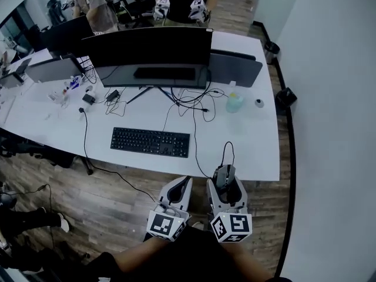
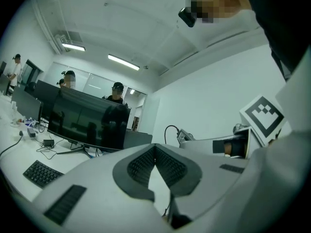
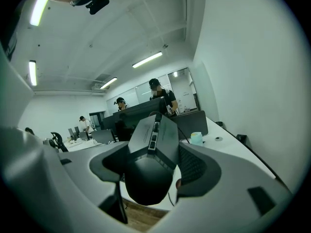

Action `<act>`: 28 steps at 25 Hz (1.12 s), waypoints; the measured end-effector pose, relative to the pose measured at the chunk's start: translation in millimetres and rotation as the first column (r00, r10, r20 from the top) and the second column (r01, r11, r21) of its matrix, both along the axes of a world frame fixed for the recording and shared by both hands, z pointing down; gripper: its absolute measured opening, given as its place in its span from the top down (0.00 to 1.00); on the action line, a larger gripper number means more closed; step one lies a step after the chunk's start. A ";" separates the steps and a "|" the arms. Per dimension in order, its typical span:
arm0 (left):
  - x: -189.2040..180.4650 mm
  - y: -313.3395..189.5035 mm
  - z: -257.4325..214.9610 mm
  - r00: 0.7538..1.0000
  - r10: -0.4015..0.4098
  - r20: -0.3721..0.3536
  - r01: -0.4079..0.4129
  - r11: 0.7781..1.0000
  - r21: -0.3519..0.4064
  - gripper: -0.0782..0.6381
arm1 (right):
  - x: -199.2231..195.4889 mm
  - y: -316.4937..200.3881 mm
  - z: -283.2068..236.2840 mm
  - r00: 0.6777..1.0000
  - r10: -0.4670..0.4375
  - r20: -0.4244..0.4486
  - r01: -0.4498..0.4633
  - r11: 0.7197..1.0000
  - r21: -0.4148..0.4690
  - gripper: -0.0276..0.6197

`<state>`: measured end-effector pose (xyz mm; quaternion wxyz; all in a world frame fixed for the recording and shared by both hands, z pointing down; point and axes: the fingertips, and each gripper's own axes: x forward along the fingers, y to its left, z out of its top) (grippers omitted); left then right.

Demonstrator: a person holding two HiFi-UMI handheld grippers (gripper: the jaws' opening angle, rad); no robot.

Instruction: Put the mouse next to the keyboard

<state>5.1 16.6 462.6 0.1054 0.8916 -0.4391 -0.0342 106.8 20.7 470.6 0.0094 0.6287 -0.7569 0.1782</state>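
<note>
2 claws, 1 loaded. Right claw [image 1: 227, 187] clamped on black wired mouse [image 1: 224, 175], off keyboard's [image 1: 150, 141] right end, well apart, over near edge of surface [image 1: 258, 151]. Left claw [image 1: 183, 185] closed, empty. Step: carry. Next, probably: bring mouse just beside keyboard's right end, lower, release.

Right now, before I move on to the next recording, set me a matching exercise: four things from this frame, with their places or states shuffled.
Things:
1. mouse
2. keyboard
3. left gripper
4. teal bottle

Places or states:
A. fingers shut, nothing between them
B. flat on the desk, in front of the monitor
C. clamped in the right gripper
D. standing on the desk, right of the monitor's stand

Pairs: 1-C, 2-B, 3-A, 4-D
</note>
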 end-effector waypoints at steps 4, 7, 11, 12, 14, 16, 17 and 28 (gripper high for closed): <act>-3.9 -48.4 3.1 1.000 0.008 -0.013 -0.008 1.000 -0.009 0.89 | -1.7 -42.0 5.2 0.998 -0.001 -0.069 -0.001 1.000 -0.023 0.47; -7.8 -81.3 -1.3 0.999 0.027 -0.018 -0.027 1.000 -0.006 0.89 | -6.3 -72.5 6.6 0.997 0.007 -0.080 -0.011 0.999 -0.043 0.47; -10.9 -111.7 1.0 0.997 0.070 -0.027 -0.070 0.997 -0.011 0.89 | -14.9 -102.2 16.4 0.995 0.014 -0.099 -0.022 0.996 -0.087 0.47; -10.8 -117.7 3.4 0.996 0.082 -0.038 -0.083 0.996 -0.015 0.89 | -16.0 -108.0 19.3 0.993 0.014 -0.115 -0.025 0.995 -0.094 0.47; -11.8 -130.0 6.8 0.994 0.096 -0.048 -0.097 0.995 -0.027 0.89 | -17.3 -117.3 25.6 0.990 0.017 -0.142 -0.032 0.994 -0.104 0.47; -14.5 -142.0 10.7 0.993 0.112 -0.044 -0.113 0.993 -0.028 0.89 | -19.5 -125.7 33.8 0.989 0.028 -0.145 -0.046 0.991 -0.123 0.47; -16.6 -148.8 13.2 0.992 0.117 -0.042 -0.119 0.992 -0.031 0.89 | -21.0 -130.2 37.8 0.989 0.036 -0.141 -0.055 0.990 -0.132 0.47; -17.2 -188.2 31.1 0.988 0.154 0.007 -0.153 0.987 -0.045 0.89 | -17.9 -161.3 66.0 0.989 0.073 -0.125 -0.098 0.973 -0.210 0.47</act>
